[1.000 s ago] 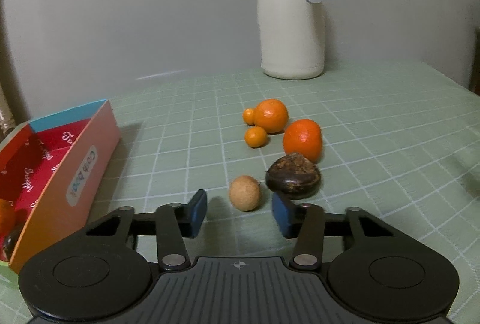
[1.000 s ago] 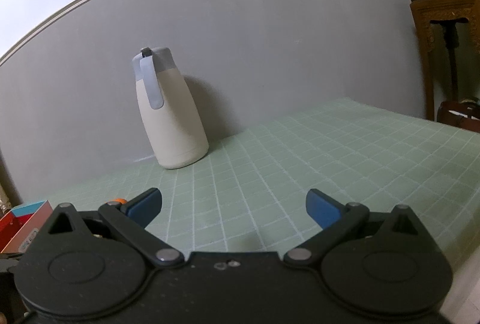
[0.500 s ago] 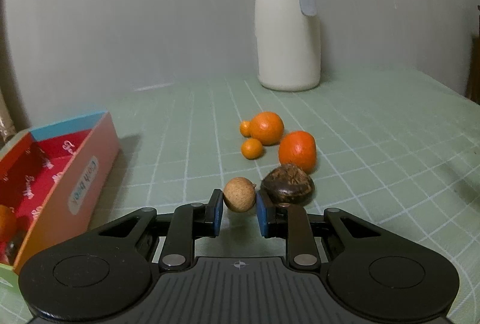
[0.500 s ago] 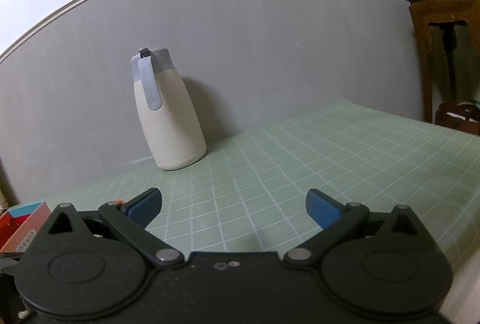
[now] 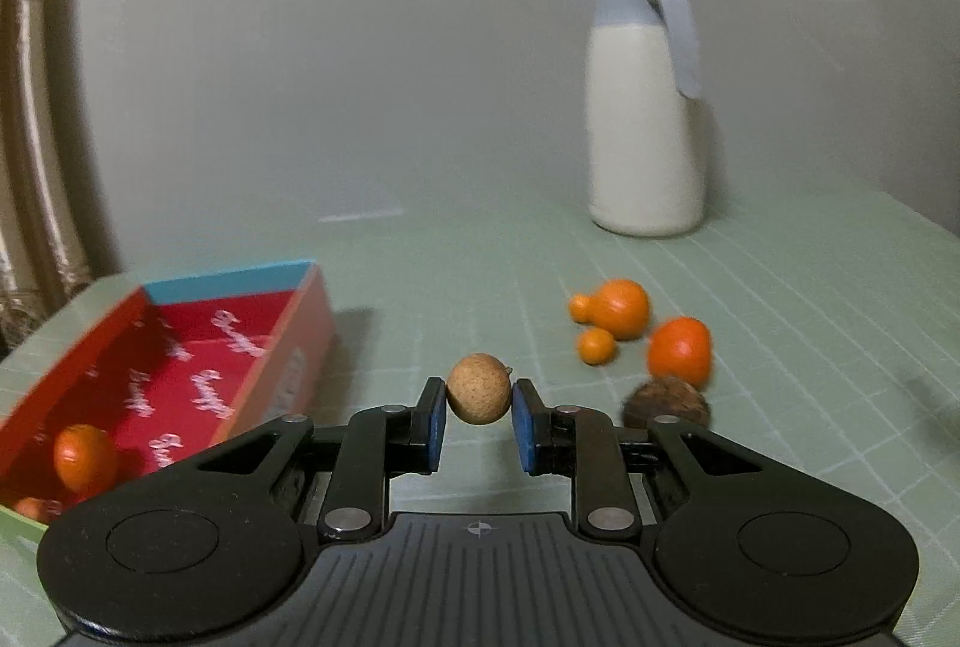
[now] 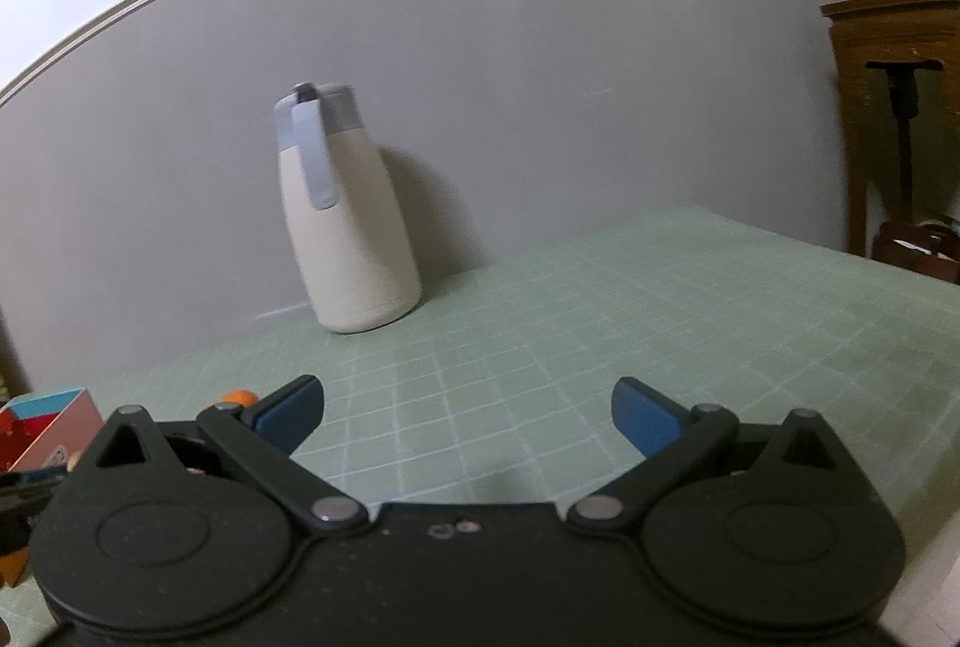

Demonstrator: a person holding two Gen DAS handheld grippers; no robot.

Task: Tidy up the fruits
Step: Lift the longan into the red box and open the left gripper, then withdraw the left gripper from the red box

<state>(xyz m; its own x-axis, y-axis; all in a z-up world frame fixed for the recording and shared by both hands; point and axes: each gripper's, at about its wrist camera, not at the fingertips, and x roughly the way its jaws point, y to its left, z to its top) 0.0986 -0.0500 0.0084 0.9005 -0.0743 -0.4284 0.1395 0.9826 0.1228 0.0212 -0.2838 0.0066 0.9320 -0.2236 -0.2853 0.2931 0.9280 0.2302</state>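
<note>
My left gripper (image 5: 478, 410) is shut on a small tan round fruit (image 5: 478, 388), lifted above the green tablecloth. To its right lie a dark brown fruit (image 5: 666, 403), two oranges (image 5: 680, 350) (image 5: 622, 307) and two tiny orange fruits (image 5: 596, 346) (image 5: 579, 306). A red box (image 5: 180, 377) at the left holds an orange (image 5: 84, 456) and another small fruit at its near corner. My right gripper (image 6: 467, 416) stands open over bare cloth, with nothing between its fingers; the box's corner (image 6: 51, 428) and an orange (image 6: 239, 397) peek in at its left.
A cream thermos jug (image 5: 645, 107) with a grey lid stands at the back by the wall, also the jug (image 6: 345, 221) in the right wrist view. A wooden stand (image 6: 894, 107) with a potted plant is beyond the table's right edge.
The left gripper closed on the tan fruit and lifted it off the cloth, swinging left toward the box. The right gripper has barely shifted.
</note>
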